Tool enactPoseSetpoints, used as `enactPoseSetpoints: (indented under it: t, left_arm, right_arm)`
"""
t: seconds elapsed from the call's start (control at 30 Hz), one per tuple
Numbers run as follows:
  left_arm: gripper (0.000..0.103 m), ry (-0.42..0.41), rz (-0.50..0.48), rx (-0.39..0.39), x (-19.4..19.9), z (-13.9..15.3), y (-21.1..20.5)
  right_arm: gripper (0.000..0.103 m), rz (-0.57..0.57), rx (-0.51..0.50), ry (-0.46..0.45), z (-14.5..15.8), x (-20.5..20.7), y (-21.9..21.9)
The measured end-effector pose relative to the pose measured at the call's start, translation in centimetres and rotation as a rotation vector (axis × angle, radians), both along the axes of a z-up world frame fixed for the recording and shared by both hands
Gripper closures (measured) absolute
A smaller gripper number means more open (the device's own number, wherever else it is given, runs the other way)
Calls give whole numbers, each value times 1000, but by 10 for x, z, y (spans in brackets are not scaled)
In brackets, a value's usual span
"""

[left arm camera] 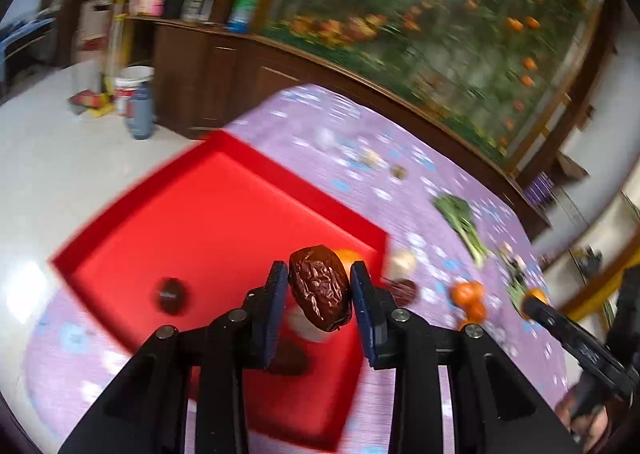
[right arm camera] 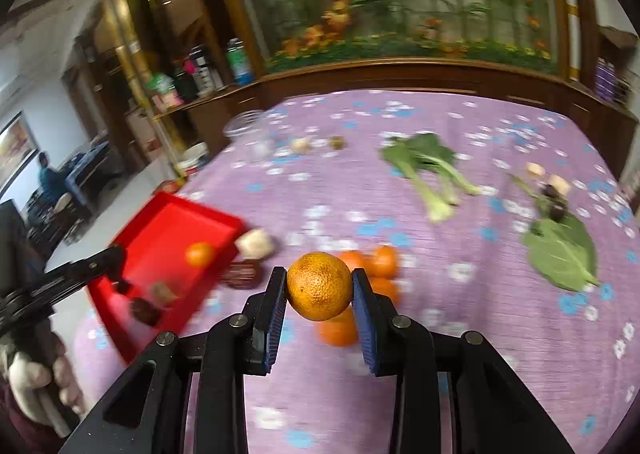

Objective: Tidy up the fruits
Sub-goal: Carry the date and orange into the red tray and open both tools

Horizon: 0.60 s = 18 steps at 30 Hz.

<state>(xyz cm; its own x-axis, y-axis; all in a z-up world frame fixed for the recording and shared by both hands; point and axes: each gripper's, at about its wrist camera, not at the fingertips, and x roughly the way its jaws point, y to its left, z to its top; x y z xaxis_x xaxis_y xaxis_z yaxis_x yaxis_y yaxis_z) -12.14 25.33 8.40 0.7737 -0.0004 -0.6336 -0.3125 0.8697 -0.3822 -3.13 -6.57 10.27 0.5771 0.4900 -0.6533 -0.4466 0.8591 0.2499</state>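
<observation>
My left gripper (left arm camera: pixel 319 274) is shut on a wrinkled dark red date (left arm camera: pixel 320 288) and holds it above the near right part of the red tray (left arm camera: pixel 208 214). In the tray lie another date (left arm camera: pixel 170 295) and an orange (left arm camera: pixel 347 256) partly hidden behind the held date. My right gripper (right arm camera: pixel 319 281) is shut on an orange (right arm camera: pixel 319 286) and holds it above the purple floral tablecloth (right arm camera: pixel 460 334), right of the red tray (right arm camera: pixel 160 222). Several oranges (right arm camera: pixel 372 262) lie on the cloth just behind it. The left gripper's arm shows at the left of the right wrist view (right arm camera: pixel 72 274).
Leafy greens (right arm camera: pixel 428 174) and a loose leaf (right arm camera: pixel 560 254) lie on the right of the table. Small pale and dark pieces (right arm camera: pixel 256 244) sit by the tray's corner and along the far side. A clear jar (right arm camera: pixel 244 126) stands at the far left edge. A wooden cabinet runs behind.
</observation>
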Motion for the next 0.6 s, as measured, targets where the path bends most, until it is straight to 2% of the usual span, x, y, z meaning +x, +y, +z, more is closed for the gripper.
enactPoseSetpoints:
  t: [0.2, 0.43, 0.6]
  left_arm:
    - [72, 12, 87, -3, -8, -9, 40]
    - [72, 51, 89, -29, 10, -28, 65]
    - [72, 71, 89, -22, 26, -33, 77]
  right_arm:
    - [68, 142, 3, 46, -3, -6, 74]
    - [67, 276, -35, 109, -28, -8, 164]
    - [67, 321, -60, 121, -42, -2, 206]
